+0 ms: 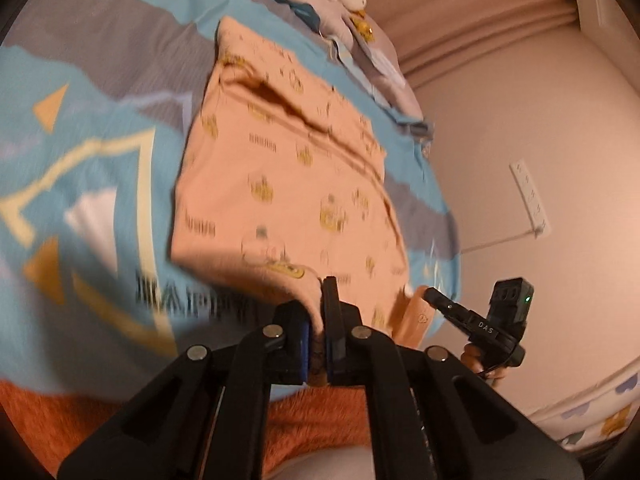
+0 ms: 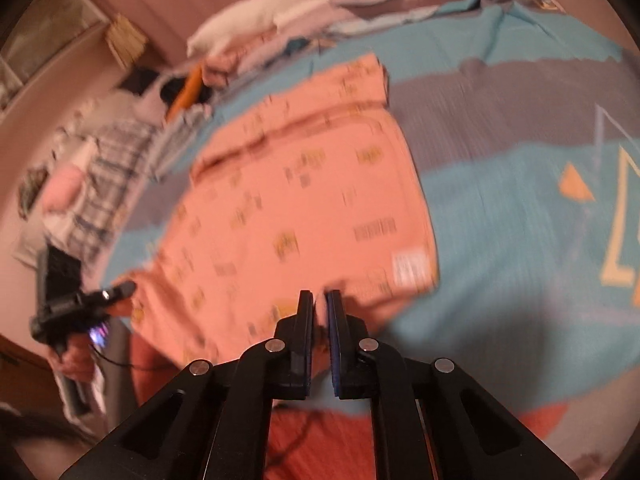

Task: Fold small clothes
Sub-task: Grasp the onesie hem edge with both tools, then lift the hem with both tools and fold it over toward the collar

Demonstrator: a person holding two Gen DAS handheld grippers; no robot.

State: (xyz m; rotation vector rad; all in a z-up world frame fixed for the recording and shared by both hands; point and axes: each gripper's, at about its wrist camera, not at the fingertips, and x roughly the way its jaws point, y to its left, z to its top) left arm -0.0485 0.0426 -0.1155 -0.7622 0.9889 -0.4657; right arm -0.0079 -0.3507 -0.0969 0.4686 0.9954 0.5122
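A small peach garment (image 1: 288,184) with yellow prints lies spread on the blue and grey bed cover (image 1: 92,184). My left gripper (image 1: 318,320) is shut on the garment's near edge, which bunches between the pads. The right gripper's tip (image 1: 440,300) shows at the garment's near right corner. In the right wrist view the same garment (image 2: 304,200) stretches away from my right gripper (image 2: 320,308), whose jaws stand almost closed on its near hem. The left gripper (image 2: 116,292) shows at the garment's near left corner. Both views are blurred by motion.
A white plush toy (image 2: 280,12) and rumpled bedding lie at the head of the bed. A plaid cloth pile (image 2: 104,184) sits at the left. An orange fuzzy cloth (image 1: 312,420) is under the grippers. A wall with a power strip (image 1: 530,196) is to the right.
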